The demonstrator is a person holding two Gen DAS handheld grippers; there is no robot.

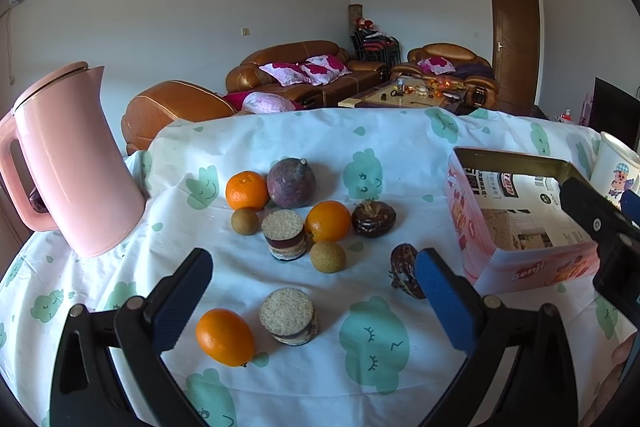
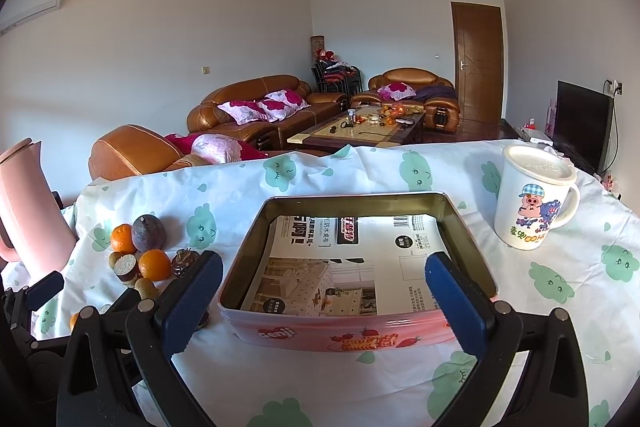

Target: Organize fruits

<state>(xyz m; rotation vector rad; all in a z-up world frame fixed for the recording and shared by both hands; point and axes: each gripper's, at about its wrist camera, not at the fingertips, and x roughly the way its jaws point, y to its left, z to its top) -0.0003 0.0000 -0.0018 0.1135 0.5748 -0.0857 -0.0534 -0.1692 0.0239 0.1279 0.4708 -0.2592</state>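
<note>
A: Where does the fruit sit?

B: In a loose cluster on the table, toward its left side, on the white cloth with green prints. A purple passion fruit stands at the back with an orange mandarin touching its left. In front of them are a brown longan, a stacked round biscuit, a second orange and another longan.

A: Anything closer to the near edge?

B: A third orange lies just beside a second biscuit stack. Two dark chocolate-coated pieces lie to the right: one beside the middle orange, one partly hidden behind a blue pad.

A: And the left claw?

B: The left gripper hangs above the near edge, jaws spread wide, nothing between them. The near orange and biscuit lie within the gap as seen from its camera.

A: The right one?

B: The right gripper is also spread wide and holds nothing. It faces the pink tin, which sits right of the fruit, open, with only a printed paper sheet inside.

A: What else is on the table?

B: A pink kettle near the left edge, and a white cartoon mug toward the far right corner, well apart from the fruit.
</note>
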